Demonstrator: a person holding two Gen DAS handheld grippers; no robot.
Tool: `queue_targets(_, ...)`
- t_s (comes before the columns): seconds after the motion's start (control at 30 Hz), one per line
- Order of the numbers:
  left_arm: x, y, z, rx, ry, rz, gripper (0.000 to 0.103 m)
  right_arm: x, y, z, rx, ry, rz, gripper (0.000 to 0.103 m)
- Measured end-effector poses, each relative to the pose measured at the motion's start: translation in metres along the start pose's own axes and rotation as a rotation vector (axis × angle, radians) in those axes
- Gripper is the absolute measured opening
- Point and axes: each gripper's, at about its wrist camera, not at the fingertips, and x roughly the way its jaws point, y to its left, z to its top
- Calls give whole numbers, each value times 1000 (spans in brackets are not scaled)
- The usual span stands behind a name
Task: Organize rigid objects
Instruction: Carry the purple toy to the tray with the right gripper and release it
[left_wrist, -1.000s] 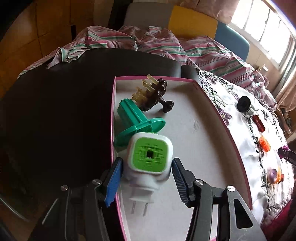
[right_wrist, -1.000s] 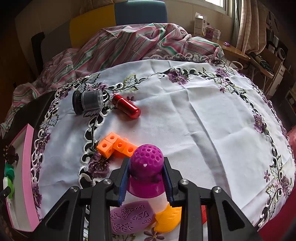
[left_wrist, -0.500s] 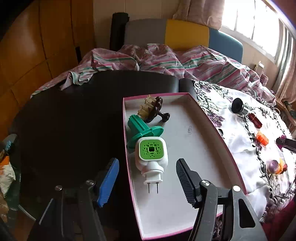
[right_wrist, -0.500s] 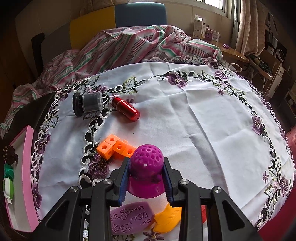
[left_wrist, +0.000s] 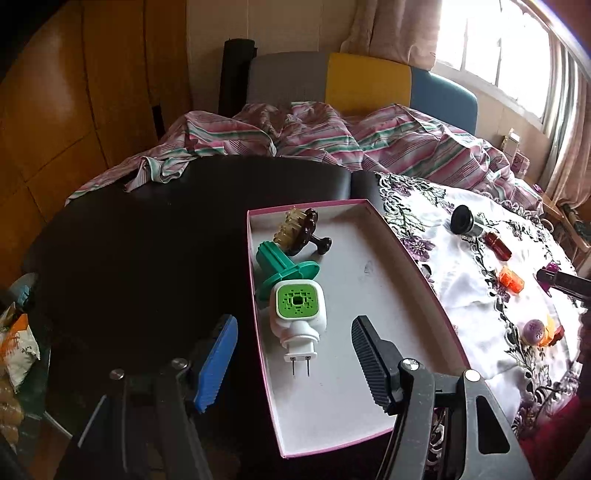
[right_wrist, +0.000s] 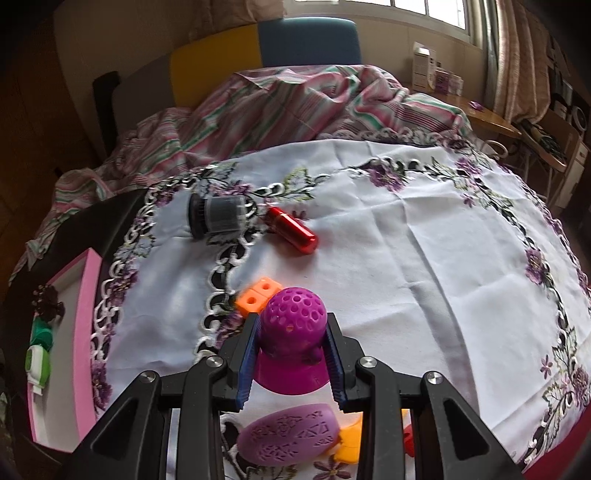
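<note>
Your right gripper (right_wrist: 291, 363) is squeezing the purple toy (right_wrist: 291, 341), lifting it just over the white cloth (right_wrist: 424, 258). Your left gripper (left_wrist: 291, 365) is hanging open with nothing in it, above the pink box (left_wrist: 424, 280). The white and green plug (left_wrist: 298, 314) is lying in that box, touching the green piece (left_wrist: 284, 267).

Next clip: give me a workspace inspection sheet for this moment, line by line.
Surface: dark table, partly under an embroidered white cloth.
Job's things: pink-rimmed box holds a white-green plug-in device, green spool, brown comb piece. On the cloth: black cap, red capsule, orange block, purple oval piece.
Clutter: striped bedding.
Grippers: left gripper open, empty, above the box; right gripper shut on purple perforated dome.
Cables: nothing seen.
Surroundings: window, curtains, colour-block headboard.
</note>
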Motion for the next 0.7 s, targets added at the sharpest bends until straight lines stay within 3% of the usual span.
queue_targets(0.5, 4, 4, -4, -3, 14, -10, 65, 1, 33, -6, -92, 45, 138, 33)
queue_targets(0.7, 7, 10, -6, -14, 19, -10, 65, -8, 88, -3, -166, 39, 242, 33)
